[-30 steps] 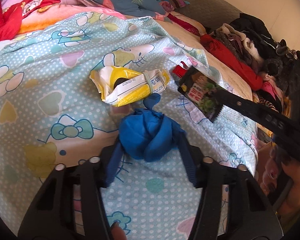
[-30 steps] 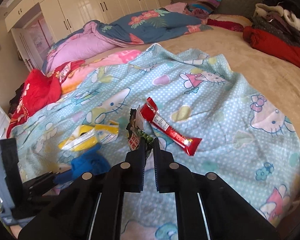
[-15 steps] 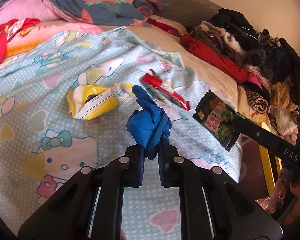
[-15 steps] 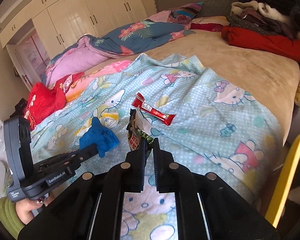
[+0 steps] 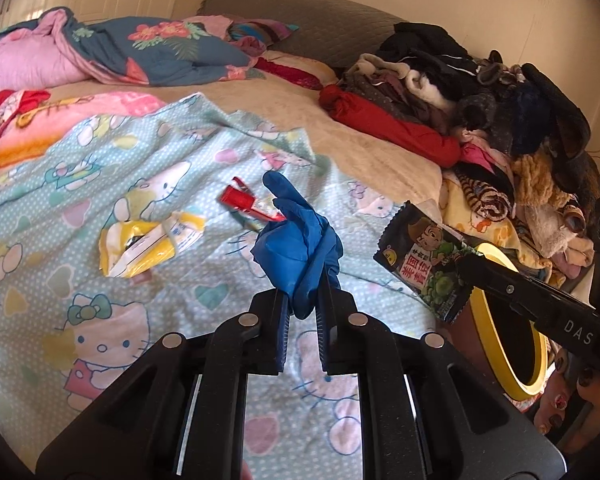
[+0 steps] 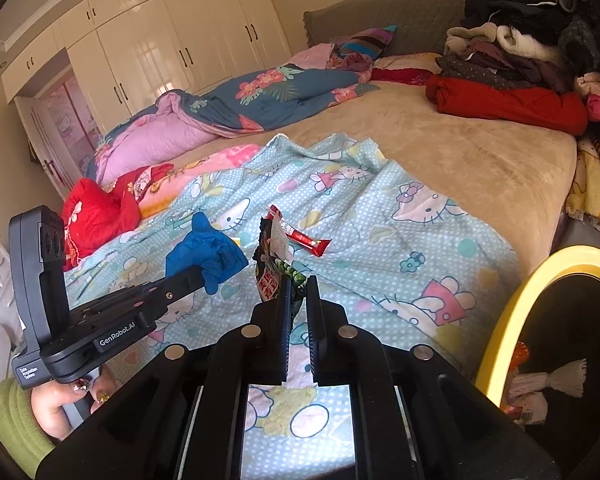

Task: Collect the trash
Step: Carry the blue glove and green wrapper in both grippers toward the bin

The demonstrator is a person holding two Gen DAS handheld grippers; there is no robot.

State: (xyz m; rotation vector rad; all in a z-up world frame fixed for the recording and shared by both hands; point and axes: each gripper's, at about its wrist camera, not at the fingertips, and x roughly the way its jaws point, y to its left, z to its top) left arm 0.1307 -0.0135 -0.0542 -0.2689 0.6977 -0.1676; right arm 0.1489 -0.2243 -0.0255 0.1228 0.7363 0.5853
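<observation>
The left gripper (image 5: 303, 300) has its jaws clenched on a crumpled blue glove (image 5: 298, 246), which is held up above the bed (image 6: 480, 168), over the Hello Kitty blanket (image 5: 112, 280). The right gripper (image 6: 298, 292) has its jaws clenched on a dark snack wrapper (image 6: 270, 264) with green and red print, also lifted off the blanket, close to the foot edge of the bed. Two pieces of trash lie on the blanket, in its middle part: a red candy bar wrapper (image 6: 300, 236) and, nearer to the left side of the bed, a crumpled yellow and white packet (image 5: 148, 244). Beside the foot corner of the bed stands a bin with a yellow rim (image 6: 520, 300). Clothes (image 5: 480, 100) are piled along the right edge of the bed.
</observation>
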